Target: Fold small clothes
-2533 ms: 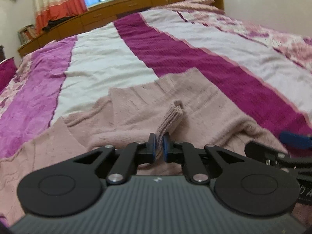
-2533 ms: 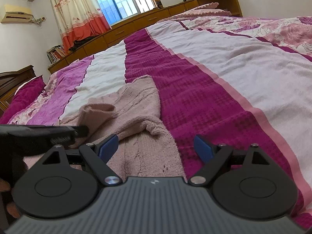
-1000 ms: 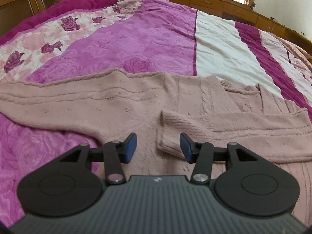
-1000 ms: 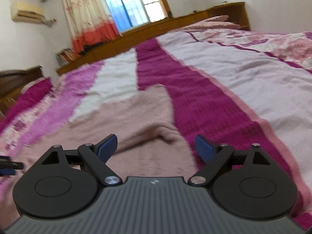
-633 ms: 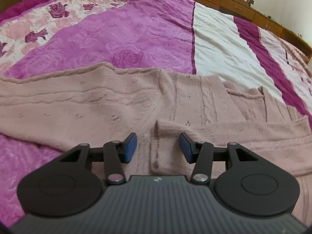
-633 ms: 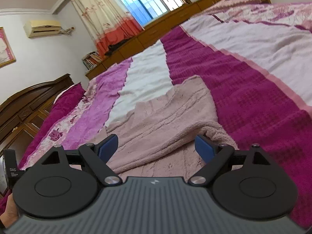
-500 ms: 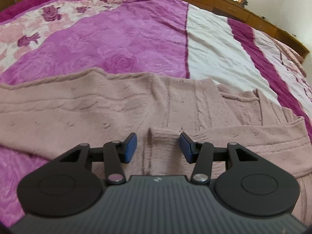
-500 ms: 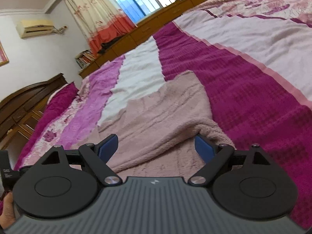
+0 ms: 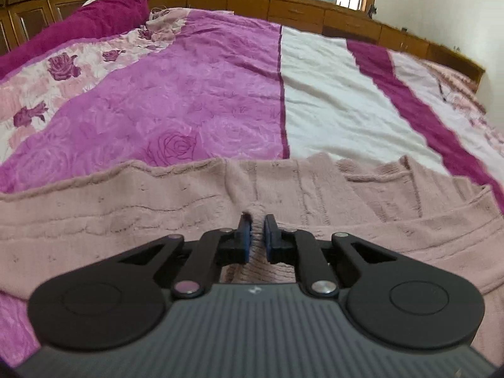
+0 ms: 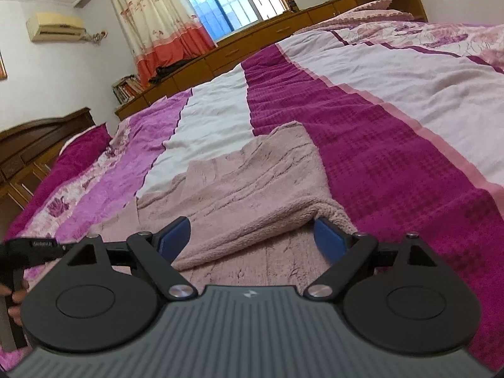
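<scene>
Change: left gripper point(image 9: 257, 236), spread half a second ago, now pinches the pink sweater point(image 9: 126, 208) cuff on the bedspread point(image 9: 204, 94).
Right gripper point(image 10: 252, 239): wide, empty over the folded sleeve.
Meaning: cuff secured, probably ready to reposition.

one pink sweater point(image 9: 132, 208), one striped bedspread point(image 9: 330, 100), two tongs, one curtain point(image 10: 160, 22).

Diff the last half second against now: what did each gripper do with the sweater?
The left gripper went from open, straddling the folded sleeve's cuff, to shut on a pinch of the pink sweater there. The right gripper stayed open over the sweater's folded edge, holding nothing. The sweater lies as before on the striped bedspread.
</scene>
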`<action>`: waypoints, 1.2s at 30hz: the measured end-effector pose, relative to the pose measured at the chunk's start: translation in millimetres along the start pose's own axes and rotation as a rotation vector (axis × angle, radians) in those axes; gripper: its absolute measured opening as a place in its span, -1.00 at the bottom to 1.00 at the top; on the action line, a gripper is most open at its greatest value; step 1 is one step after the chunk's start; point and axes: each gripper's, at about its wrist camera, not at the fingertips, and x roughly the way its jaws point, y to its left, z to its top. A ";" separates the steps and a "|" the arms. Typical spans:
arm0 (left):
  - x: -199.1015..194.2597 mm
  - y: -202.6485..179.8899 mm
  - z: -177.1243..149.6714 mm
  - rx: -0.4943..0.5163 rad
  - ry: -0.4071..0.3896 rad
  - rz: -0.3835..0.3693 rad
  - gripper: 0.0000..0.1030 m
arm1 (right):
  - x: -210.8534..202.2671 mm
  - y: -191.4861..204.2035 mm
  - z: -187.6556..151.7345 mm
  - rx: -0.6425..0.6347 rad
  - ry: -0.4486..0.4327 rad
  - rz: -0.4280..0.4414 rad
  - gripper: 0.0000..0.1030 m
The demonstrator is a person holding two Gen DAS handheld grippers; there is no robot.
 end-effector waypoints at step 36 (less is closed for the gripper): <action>-87.2 34.1 -29.7 -0.038 0.142 0.127 -0.03 | -22.0 32.1 -9.1 -0.098 0.064 -0.023 0.77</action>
